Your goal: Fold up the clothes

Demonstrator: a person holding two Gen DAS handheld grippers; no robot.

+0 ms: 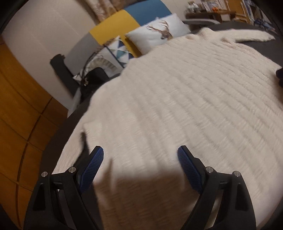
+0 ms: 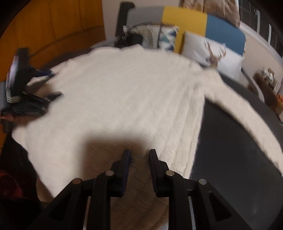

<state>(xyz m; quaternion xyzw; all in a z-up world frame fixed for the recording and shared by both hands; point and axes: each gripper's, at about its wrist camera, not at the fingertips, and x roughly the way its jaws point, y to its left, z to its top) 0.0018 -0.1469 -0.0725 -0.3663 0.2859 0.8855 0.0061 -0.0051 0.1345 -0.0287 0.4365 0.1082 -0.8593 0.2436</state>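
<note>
While one cream knitted sweater (image 1: 176,99) lies spread flat on the dark bed (image 2: 230,141) before three patterned pillows (image 1: 159,30), the left gripper (image 1: 140,154) stands wide apart and the right gripper (image 2: 139,155) narrowly apart, both empty above it, with no writing legible.

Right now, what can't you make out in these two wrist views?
- Sweater hem: both views, hidden under the hand-held gripper bodies and their shadow.
- Sweater's other sleeve: right wrist view, the left hand-held gripper covers that side, and it is motion-blurred.
- Right hand-held gripper: blur hides whether its pads touch the knit.
- Shelf items: left wrist view, too small.
</note>
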